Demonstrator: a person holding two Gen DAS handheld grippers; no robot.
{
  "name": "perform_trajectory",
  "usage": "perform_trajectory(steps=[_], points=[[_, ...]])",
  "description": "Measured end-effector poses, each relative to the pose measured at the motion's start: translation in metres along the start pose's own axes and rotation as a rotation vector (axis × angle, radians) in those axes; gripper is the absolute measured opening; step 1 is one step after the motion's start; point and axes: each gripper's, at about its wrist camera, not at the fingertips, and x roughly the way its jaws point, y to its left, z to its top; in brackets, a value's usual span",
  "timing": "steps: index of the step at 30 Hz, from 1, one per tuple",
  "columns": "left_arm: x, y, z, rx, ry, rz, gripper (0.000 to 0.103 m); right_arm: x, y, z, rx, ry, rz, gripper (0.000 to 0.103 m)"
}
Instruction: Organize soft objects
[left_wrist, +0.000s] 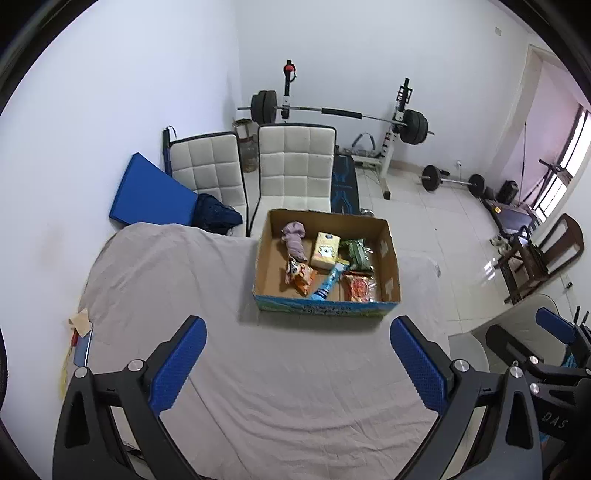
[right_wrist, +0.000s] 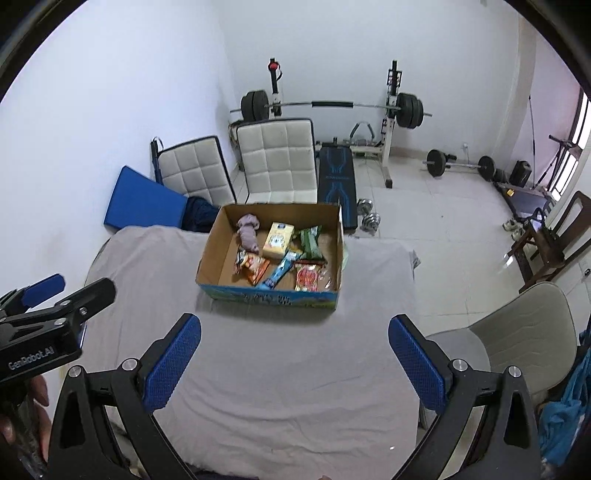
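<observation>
Behind your desk (left_wrist: 258, 369), draped in a pale cloth, stand two white padded chairs (left_wrist: 295, 166) and a barbell rack (left_wrist: 395, 122) by the wall, well clear of your reach. The open cardboard box (right_wrist: 269, 295) sits on the desk ahead of both grippers, holding a purple cloth bundle (right_wrist: 248, 232), a yellow carton (right_wrist: 279, 240) and several snack packets (right_wrist: 308, 277). Your left gripper (left_wrist: 299, 365) and right gripper (right_wrist: 295, 363) both hover short of the box with fingers wide apart, holding nothing.

Both wrist views high, sharing box (left_wrist: 327, 254)
</observation>
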Motion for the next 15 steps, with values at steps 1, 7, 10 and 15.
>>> perform_trajectory(steps=[1,7,10,15], points=[[0.0,0.002,0.001,-0.002,-0.005,0.004,0.102,0.0,0.0,0.003,0.002,-0.006,-0.001,0.103],[0.004,0.006,0.005,-0.003,-0.018,0.029,0.102,0.007,0.002,0.015,-0.001,-0.033,-0.003,0.103],[0.009,0.007,0.008,0.0,-0.022,0.042,0.102,0.013,0.004,0.019,-0.008,-0.039,-0.011,0.103],[0.021,0.009,0.009,-0.001,-0.002,0.046,0.102,0.024,0.004,0.026,-0.011,-0.042,-0.025,0.103]])
